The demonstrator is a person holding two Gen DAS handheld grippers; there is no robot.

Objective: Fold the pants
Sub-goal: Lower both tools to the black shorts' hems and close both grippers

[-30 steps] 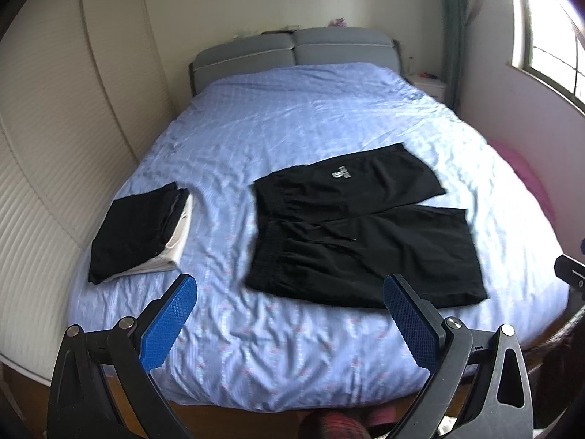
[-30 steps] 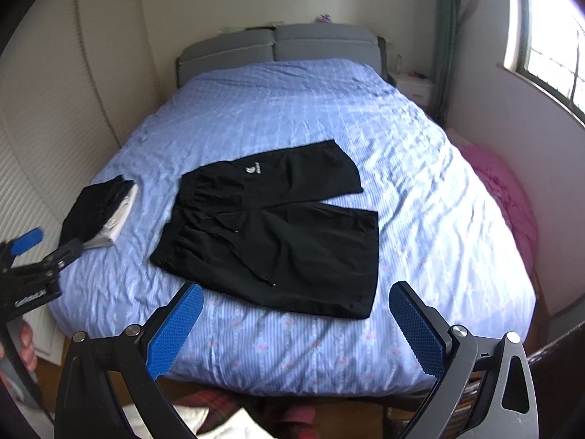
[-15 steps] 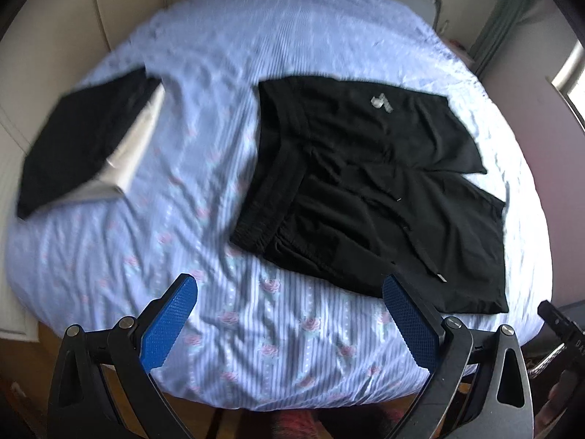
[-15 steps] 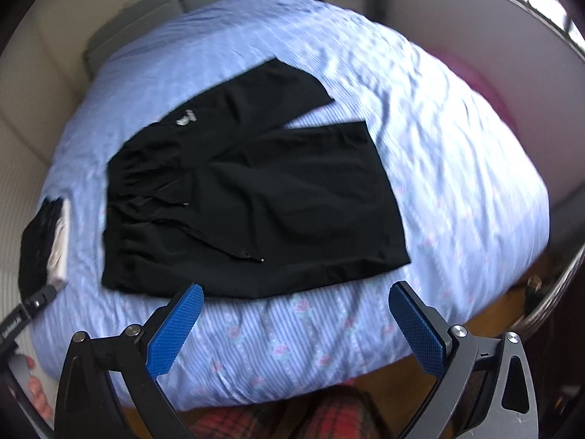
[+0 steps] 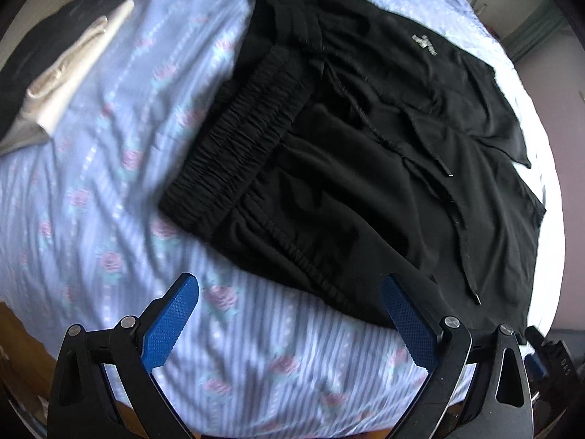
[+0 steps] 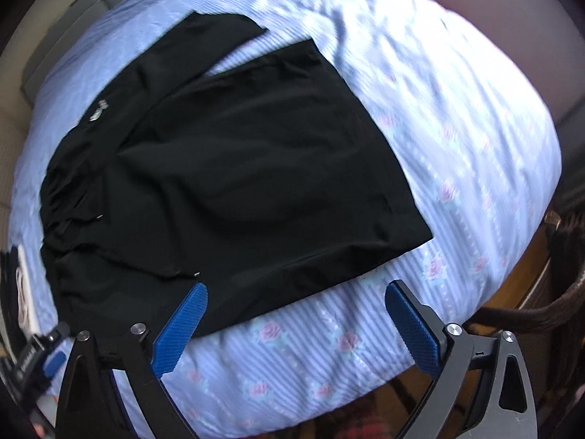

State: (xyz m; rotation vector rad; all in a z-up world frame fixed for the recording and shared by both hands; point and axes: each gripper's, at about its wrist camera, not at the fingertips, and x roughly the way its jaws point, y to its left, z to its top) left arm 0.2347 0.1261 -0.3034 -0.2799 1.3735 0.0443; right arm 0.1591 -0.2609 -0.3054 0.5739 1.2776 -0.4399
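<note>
- Blue-padded left gripper (image 5: pixel 289 314) gapes wide, holding nothing, over the bed (image 5: pixel 91 190) edge.
- Right gripper (image 6: pixel 296 318) likewise wide, empty.
- Black pants (image 5: pixel 365 168) lie spread at 12 o'clock of both, waistband nearest the left.
- Folded clothes (image 5: pixel 55 62) at 10 o'clock.

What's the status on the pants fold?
Left gripper open, right gripper open, both empty. Pants flat, unfolded on bed. Folded pile aside, nothing blocking.
</note>
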